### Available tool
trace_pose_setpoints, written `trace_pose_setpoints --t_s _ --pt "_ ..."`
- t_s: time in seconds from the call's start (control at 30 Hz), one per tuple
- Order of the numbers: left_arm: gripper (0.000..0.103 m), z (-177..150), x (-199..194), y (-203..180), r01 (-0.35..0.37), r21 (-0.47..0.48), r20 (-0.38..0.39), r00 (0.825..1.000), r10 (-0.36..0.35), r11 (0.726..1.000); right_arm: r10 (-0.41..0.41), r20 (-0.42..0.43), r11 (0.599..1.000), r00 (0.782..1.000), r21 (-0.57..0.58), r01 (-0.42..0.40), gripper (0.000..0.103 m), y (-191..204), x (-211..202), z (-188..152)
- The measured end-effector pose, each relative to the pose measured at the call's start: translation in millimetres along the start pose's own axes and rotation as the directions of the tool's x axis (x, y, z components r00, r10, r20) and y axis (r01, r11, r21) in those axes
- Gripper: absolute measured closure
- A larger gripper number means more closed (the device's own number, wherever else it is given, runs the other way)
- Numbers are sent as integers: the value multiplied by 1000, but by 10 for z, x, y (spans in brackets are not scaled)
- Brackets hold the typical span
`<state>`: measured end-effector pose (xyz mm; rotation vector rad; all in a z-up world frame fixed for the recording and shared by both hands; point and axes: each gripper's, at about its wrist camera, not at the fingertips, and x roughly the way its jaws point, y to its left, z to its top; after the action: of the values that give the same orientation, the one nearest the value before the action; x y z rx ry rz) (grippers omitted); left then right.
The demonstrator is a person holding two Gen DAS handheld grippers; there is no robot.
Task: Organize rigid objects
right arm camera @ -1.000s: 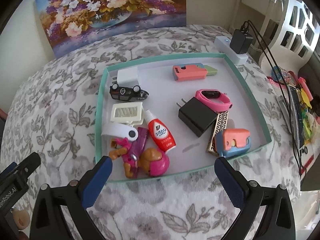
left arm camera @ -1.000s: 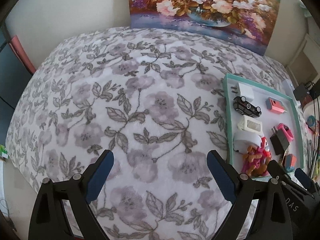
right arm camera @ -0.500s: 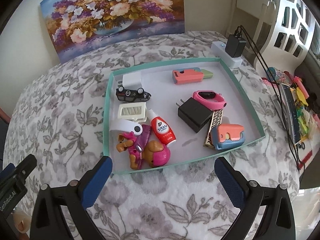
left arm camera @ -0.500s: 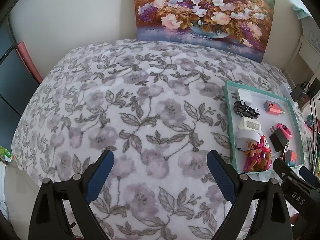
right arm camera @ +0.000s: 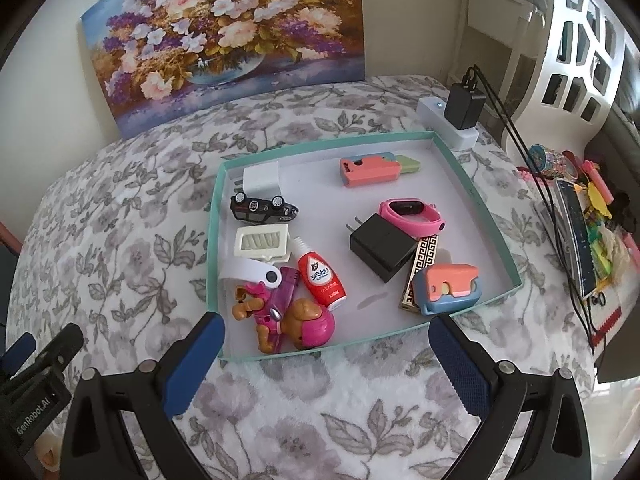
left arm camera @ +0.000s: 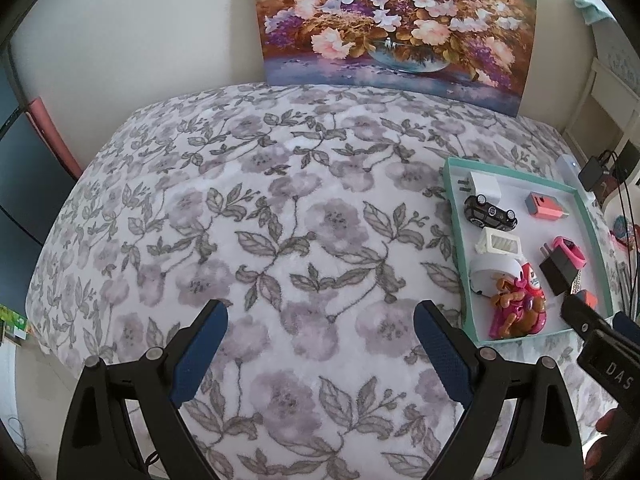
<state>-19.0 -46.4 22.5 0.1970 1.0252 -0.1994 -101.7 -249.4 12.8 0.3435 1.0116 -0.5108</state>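
Note:
A teal-rimmed white tray point(right arm camera: 476, 196) lies on the floral bedspread and also shows at the right of the left wrist view point(left arm camera: 450, 200). It holds a black toy car point(right arm camera: 262, 207), a red bottle point(right arm camera: 322, 278), a pink toy dog point(right arm camera: 294, 316), a black charger point(right arm camera: 382, 246), a pink wristband point(right arm camera: 412, 216), a white vent piece point(right arm camera: 262, 242) and several other small items. My right gripper point(right arm camera: 326, 356) is open and empty, just in front of the tray's near rim. My left gripper point(left arm camera: 320, 340) is open and empty over bare bedspread left of the tray.
A flower painting point(left arm camera: 396, 20) leans against the wall behind the bed. A white power strip with a black adapter point(right arm camera: 460, 112) and cables sits behind the tray. Cluttered small things point(right arm camera: 588, 216) lie at the bed's right edge. The right gripper's body point(left arm camera: 600, 344) shows in the left view.
Both grippers have pulled back and up, so the tray and bed look smaller and farther. Both stay open and empty. Nothing in the tray has moved.

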Motion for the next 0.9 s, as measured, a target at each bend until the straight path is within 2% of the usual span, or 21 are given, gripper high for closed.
trace_pose_setpoints --t_s 0.9 --pt "9 6 104 43 -3 -8 -37 999 3 1000 -19 -11 1000 1000 -15 19 0 1 51 -14"
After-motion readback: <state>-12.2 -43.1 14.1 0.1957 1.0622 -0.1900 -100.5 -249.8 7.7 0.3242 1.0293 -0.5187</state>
